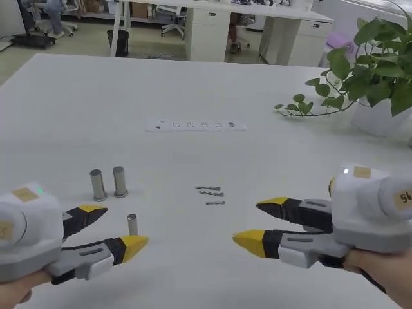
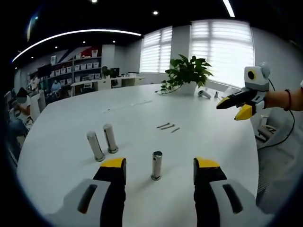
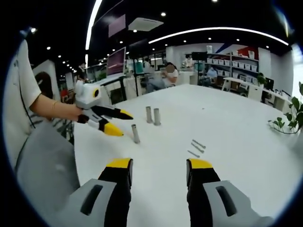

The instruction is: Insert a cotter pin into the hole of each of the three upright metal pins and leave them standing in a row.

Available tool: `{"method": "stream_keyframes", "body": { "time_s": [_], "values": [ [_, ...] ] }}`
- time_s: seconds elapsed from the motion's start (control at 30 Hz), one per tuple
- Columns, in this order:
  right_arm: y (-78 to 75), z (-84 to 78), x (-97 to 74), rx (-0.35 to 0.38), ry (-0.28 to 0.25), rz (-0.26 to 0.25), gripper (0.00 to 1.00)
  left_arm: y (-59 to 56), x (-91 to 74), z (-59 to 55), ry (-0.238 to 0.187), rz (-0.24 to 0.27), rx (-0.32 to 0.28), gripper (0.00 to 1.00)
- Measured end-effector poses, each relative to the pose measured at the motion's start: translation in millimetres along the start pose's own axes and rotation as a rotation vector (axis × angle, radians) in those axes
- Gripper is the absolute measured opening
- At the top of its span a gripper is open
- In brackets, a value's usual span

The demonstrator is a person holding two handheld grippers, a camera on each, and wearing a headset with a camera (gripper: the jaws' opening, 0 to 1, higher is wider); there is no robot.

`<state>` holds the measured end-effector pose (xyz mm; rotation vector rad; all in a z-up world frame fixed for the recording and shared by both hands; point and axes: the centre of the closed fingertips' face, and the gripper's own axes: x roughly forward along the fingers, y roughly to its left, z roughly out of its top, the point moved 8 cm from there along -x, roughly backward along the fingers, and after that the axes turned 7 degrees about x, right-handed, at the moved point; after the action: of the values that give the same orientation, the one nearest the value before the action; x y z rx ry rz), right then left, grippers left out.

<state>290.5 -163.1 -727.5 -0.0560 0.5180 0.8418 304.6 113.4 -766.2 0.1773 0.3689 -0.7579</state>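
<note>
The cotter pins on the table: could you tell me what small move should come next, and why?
Probably lower the right hand-held gripper onto the nearest cotter pin: all three lie loose, its jaws are open and empty, and the metal pins hold none.

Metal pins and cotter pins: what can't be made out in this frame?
- Metal pins: holes too small to see in any view.
- Cotter pins: too small and blurry to tell head from legs, all views.
- Plant pot: cut off by the right edge, head view.
</note>
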Motion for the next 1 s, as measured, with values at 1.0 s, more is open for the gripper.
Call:
{"method": "stream_keyframes", "body": {
  "time_s": [1.0],
  "values": [
    [-53.2, 7.9, 66.3, -0.196, 0.264, 0.064, 0.27, -7.2, -17.5, 4.4, -0.015, 0.056, -0.029, 0.55]
  ]
}}
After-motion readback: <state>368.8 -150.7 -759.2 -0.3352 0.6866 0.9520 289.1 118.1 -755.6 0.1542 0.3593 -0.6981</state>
